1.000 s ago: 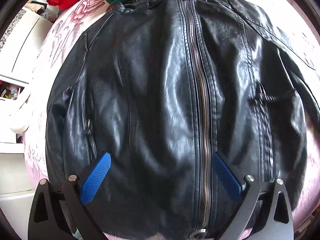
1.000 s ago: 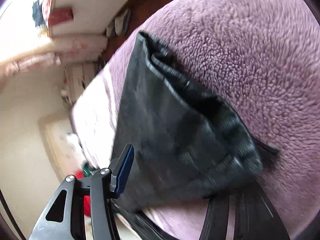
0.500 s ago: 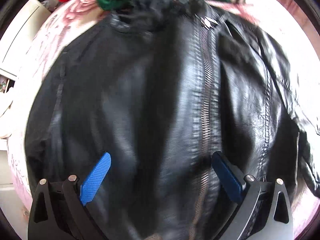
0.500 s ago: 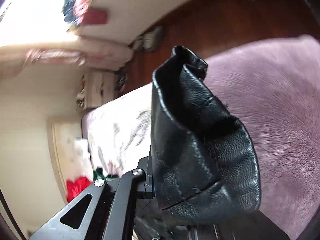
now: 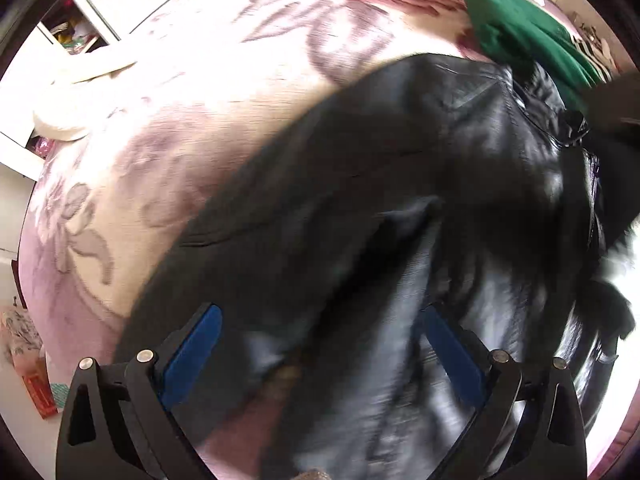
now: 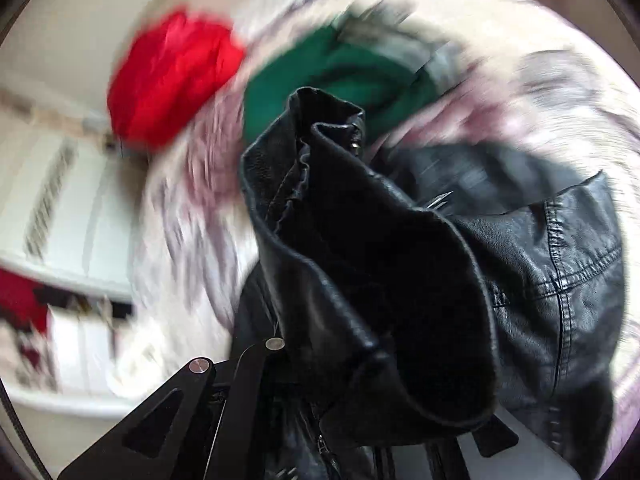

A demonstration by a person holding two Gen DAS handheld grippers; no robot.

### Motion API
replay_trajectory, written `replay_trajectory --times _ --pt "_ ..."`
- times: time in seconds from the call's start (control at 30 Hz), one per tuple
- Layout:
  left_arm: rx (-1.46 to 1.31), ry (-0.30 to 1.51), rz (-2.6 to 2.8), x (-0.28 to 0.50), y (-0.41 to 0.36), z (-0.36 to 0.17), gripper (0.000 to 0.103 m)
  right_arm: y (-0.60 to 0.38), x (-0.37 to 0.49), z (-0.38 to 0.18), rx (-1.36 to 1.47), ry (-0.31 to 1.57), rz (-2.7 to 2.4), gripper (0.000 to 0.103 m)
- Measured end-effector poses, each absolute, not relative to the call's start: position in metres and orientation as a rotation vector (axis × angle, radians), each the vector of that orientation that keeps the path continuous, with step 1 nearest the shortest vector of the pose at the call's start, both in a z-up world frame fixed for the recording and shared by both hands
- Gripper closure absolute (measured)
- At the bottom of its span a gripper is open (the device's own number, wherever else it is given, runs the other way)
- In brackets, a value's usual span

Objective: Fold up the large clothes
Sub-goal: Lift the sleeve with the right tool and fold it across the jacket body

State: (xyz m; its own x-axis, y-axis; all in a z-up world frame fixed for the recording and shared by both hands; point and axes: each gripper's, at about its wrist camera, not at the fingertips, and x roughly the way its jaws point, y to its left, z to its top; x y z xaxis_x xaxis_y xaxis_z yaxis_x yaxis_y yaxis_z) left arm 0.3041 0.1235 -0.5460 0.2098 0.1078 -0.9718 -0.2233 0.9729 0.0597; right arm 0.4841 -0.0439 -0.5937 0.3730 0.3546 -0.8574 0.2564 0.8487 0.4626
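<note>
A black leather jacket [image 5: 360, 184] lies spread on a pink flowered blanket [image 5: 168, 128]. My left gripper [image 5: 320, 344] is open, its blue pads [image 5: 192, 352] spread just above the jacket's left side, holding nothing. My right gripper [image 6: 344, 364] is shut on the jacket's sleeve cuff [image 6: 360, 280], which stands up bunched in front of the camera; the fingertips are hidden by the leather. The rest of the jacket [image 6: 560, 248] lies beyond it. Both views are motion-blurred.
A green garment [image 5: 524, 44] lies beyond the jacket's collar; it also shows in the right wrist view [image 6: 340, 80], next to a red garment [image 6: 172, 84]. White cabinets [image 5: 92, 12] stand left of the bed. The blanket's left edge drops to the floor.
The right gripper has swung the held sleeve from the purple bed edge round over the jacket towards the collar. The left gripper has shifted left, so more of the blanket shows.
</note>
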Motion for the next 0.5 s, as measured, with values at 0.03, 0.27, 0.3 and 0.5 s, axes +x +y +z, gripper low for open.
replay_trajectory --times 0.03,0.27,0.3,0.5 --pt "-0.086 1.337 0.228 0.298 0.131 -0.546 0.000 -0.008 0.491 -0.619 0.506 1.282 0.118 0.098" --pt "-0.079 1.386 0.209 0.252 0.139 -0.550 0.000 -0.004 0.469 -0.654 0.745 1.457 0.247 0.041" --pt "-0.103 1.394 0.210 0.251 0.143 -0.550 0.000 -0.025 0.453 -0.646 0.825 1.429 0.249 0.034" --pt "-0.164 1.402 0.201 0.257 0.126 -0.540 0.000 -0.168 0.326 -0.662 1.290 1.299 -0.077 0.034"
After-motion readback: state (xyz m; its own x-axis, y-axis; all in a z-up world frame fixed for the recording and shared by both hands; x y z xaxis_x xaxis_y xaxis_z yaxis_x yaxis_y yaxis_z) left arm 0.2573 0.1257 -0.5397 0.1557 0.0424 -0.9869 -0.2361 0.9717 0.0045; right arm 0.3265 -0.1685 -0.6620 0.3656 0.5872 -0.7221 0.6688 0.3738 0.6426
